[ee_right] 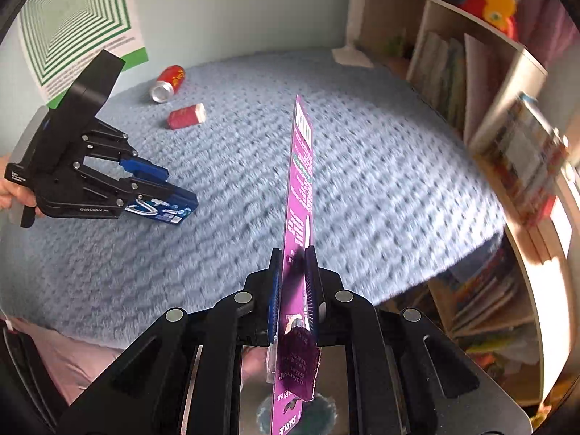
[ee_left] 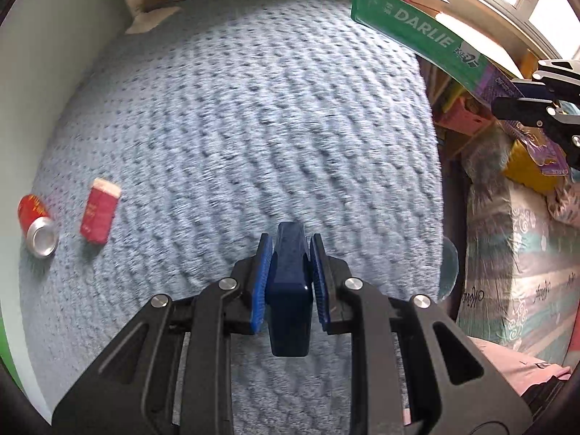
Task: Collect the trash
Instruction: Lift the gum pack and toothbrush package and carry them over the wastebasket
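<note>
Blue pads of the left gripper press on both flat sides of a small dark blue box, pinching it with the jaws nearly closed. From the right wrist view the same box shows white and pale blue swirl print and sticks out past the fingertips, held above the blue knitted blanket.

The right gripper has its jaws squeezed almost together on a flat toothpaste card pack. The pack is purple on the side facing that camera, with a barcode near its far end, and it runs straight out from the pads, edge on, over the blanket. Its torn lower end hangs behind the pads. In the left wrist view the pack's other face is green and reads DARLIE, and it stretches away from the right gripper at the right edge.

Two more pieces of trash lie on the blanket, well apart from both grippers, near its edge by the pale wall. A red soda can lies on its side, silver end showing. Just beside it lies a small red carton with a white end. A hand holds the left gripper's handle.
</note>
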